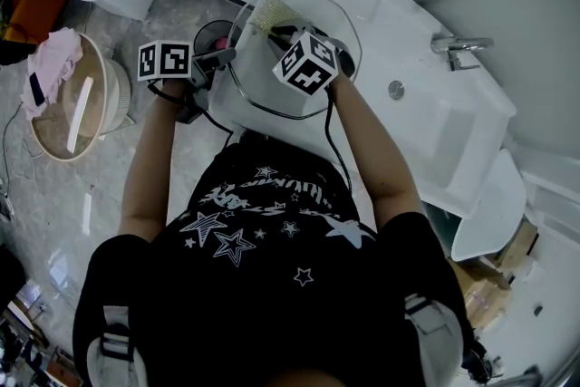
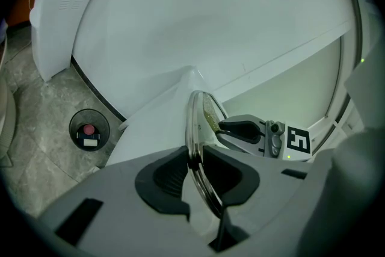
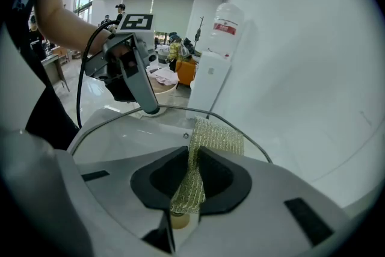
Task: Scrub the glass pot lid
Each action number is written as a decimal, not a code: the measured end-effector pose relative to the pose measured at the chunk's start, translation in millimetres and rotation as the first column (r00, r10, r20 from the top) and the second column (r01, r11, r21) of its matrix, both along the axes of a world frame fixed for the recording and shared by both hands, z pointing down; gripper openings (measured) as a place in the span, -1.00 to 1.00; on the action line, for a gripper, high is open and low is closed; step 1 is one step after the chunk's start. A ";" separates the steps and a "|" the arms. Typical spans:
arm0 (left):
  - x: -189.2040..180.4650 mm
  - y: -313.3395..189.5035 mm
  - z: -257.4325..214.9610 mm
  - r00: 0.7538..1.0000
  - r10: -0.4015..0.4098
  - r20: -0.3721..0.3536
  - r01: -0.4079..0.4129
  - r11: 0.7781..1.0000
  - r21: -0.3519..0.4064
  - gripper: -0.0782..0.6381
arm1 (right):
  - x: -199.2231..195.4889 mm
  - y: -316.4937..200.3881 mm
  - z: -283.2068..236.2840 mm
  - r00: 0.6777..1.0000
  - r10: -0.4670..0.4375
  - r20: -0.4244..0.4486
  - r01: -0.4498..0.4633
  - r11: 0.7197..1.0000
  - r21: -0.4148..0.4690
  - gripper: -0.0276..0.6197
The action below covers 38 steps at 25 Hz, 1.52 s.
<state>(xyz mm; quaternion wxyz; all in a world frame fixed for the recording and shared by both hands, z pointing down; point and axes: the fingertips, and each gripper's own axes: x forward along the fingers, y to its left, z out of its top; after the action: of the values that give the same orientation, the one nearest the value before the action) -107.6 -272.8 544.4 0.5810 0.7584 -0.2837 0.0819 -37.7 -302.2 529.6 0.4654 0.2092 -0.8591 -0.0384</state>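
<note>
Glass pot lid (image 1: 258,86) is held over the corner of the white sink unit (image 1: 408,104). The left gripper (image 2: 195,168) has its jaws clamped on the lid's steel rim at the lid's left edge. The right gripper (image 3: 191,174) has its jaws closed on a gold mesh scouring cloth (image 3: 210,138). The cloth's free end lies against the glass near the far rim.

The person wears a black short-sleeved T-shirt (image 1: 272,231) printed with white stars and lettering. Pale grey straps (image 1: 113,335) with dark buckles lie over the T-shirt's shoulders. The left gripper (image 1: 222,57) and right gripper (image 1: 276,32) are pale grey with black pads. Each bears a black-and-white marker cube (image 1: 164,61). A black cable (image 1: 332,136) runs down to the T-shirt.
</note>
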 end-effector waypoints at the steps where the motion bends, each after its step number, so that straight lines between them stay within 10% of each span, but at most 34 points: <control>1: 0.2 -0.4 0.2 1.000 -0.001 0.000 0.001 1.000 -0.001 -0.55 | -1.6 1.0 1.1 1.000 -0.017 -0.003 0.017 1.000 0.001 -0.73; 16: 0.1 -0.9 -0.8 1.000 -0.019 -0.018 0.019 1.000 -0.010 -0.55 | -27.6 42.3 11.8 0.957 -0.285 -0.064 0.287 0.958 0.023 -0.73; 38: -0.9 5.3 -0.6 0.998 -0.047 -0.029 0.047 0.999 -0.013 -0.55 | -13.3 104.9 11.6 0.935 -0.353 -0.003 0.353 0.935 -0.046 -0.73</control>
<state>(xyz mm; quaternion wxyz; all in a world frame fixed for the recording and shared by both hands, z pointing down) -108.4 -267.5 543.8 0.5914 0.7491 -0.2925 0.0588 -51.0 -197.2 541.3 0.4605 0.0408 -0.8807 -0.1032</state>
